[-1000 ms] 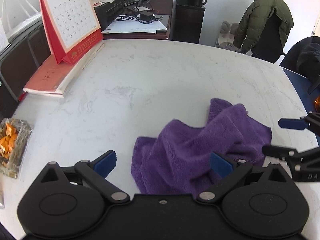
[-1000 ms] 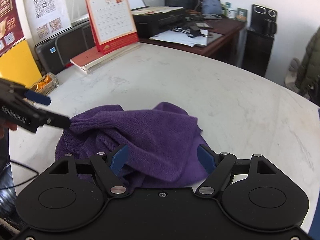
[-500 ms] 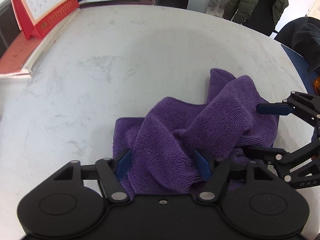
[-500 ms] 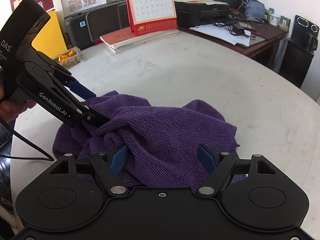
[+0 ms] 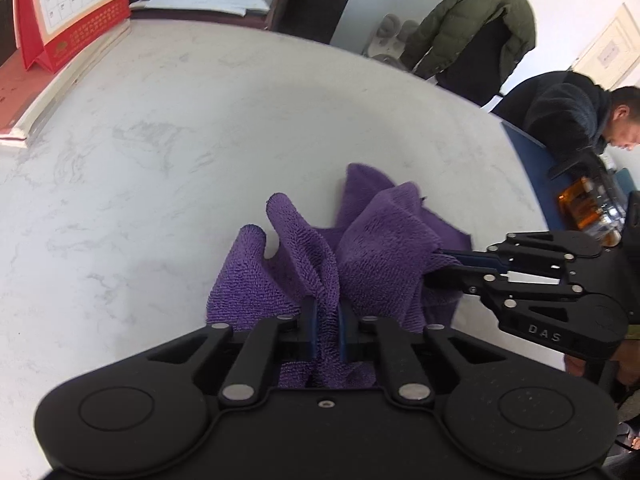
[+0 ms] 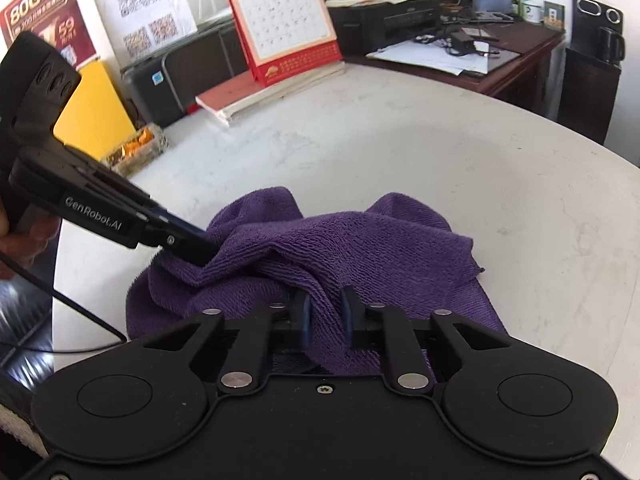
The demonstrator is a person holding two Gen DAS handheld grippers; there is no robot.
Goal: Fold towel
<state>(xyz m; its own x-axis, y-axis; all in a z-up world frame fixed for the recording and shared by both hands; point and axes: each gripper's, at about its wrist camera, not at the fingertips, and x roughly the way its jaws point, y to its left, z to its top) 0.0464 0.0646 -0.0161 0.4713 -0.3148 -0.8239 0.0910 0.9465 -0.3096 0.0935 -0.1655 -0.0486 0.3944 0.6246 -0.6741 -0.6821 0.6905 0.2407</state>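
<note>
- The left gripper point(image 5: 326, 330) has its blue pads pressed together on a ridge of the purple terry towel point(image 5: 352, 264), the cloth standing up between them in the left wrist view.
- The right gripper point(image 6: 326, 320) likewise pinches a fold of the towel; its pads sit a little further apart because the bunch between them is thicker.
- Each gripper shows in the other's view, biting the towel from its own side: the left one at the towel's left edge, the right one at its right.
- The towel lies crumpled in a heap on the near part of the white marble table point(image 5: 200, 140), ridges up, no flat edge or corner laid out.
- Judgement: the step in hand looks like taking hold to open the heap out. To do it well, both pinches should sit on an edge or corner, not on a mid-cloth ridge; neither view settles which they have.
- Draw the two grips apart evenly and low over the table, so the cloth spreads and does not twist.
- The desk calendar point(image 6: 280, 20) and the red book point(image 6: 256, 94) stand at the far left, well apart from the towel.
</note>
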